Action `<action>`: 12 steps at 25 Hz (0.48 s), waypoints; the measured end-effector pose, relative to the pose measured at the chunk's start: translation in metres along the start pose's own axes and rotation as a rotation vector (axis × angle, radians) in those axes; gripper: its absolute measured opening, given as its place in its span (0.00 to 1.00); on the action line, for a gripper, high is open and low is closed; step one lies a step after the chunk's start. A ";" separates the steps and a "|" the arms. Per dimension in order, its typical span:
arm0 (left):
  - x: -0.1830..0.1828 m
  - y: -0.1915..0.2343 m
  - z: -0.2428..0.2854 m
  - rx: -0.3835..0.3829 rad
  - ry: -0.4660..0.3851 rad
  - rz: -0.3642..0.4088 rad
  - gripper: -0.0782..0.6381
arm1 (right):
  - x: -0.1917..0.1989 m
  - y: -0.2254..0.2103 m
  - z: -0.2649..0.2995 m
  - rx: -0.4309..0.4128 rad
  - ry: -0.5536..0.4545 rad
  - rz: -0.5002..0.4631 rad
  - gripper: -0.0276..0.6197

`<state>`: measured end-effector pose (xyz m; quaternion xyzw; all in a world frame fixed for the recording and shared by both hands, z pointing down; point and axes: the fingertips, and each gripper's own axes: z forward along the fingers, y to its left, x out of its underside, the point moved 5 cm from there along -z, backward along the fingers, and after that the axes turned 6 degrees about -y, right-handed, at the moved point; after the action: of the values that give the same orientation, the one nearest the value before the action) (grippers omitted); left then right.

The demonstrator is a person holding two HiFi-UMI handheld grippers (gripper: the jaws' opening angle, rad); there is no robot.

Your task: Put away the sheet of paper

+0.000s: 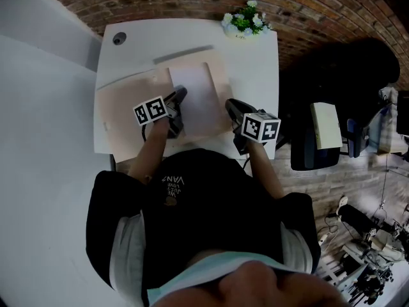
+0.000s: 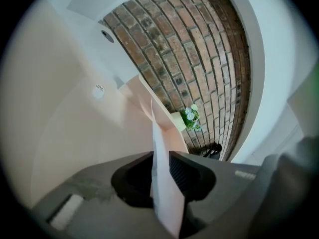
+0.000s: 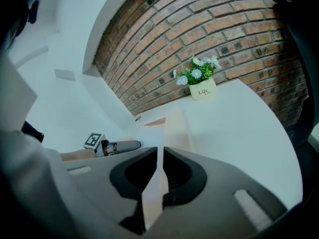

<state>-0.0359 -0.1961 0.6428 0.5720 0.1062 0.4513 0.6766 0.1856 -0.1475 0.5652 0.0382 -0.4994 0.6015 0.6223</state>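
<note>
A white sheet of paper (image 1: 195, 98) lies on an open beige folder (image 1: 124, 104) on the white table (image 1: 255, 62). My left gripper (image 1: 179, 96) is at the sheet's left edge. In the left gripper view the sheet (image 2: 164, 193) stands edge-on between the jaws of that gripper (image 2: 160, 156), which stand slightly apart around it. My right gripper (image 1: 231, 105) is at the sheet's right edge. In the right gripper view its jaws (image 3: 158, 151) are pinched on the thin sheet (image 3: 152, 198). The left gripper (image 3: 117, 146) also shows there, across the paper.
A small pot of flowers (image 1: 245, 21) stands at the table's far edge, against a brick wall. A round cable hole (image 1: 119, 38) sits in the far left corner. A dark chair with a pale object (image 1: 323, 130) stands to the table's right.
</note>
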 end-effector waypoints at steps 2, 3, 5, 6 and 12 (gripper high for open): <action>0.000 0.000 -0.002 -0.013 0.000 0.020 0.22 | 0.001 0.000 0.000 0.001 0.001 -0.001 0.10; -0.001 0.001 -0.004 -0.024 -0.003 0.037 0.22 | 0.001 0.000 0.000 0.004 0.001 -0.002 0.10; -0.004 0.003 -0.009 -0.053 -0.015 0.072 0.22 | 0.001 0.000 0.000 0.006 0.000 -0.006 0.10; -0.005 0.004 -0.011 -0.065 -0.021 0.084 0.22 | 0.001 0.001 0.000 0.004 0.000 -0.007 0.10; -0.003 0.002 -0.012 -0.070 0.019 0.139 0.24 | 0.003 0.003 0.000 0.002 0.002 -0.012 0.10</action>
<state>-0.0469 -0.1903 0.6390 0.5498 0.0569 0.5062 0.6620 0.1828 -0.1445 0.5652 0.0412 -0.4979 0.5986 0.6262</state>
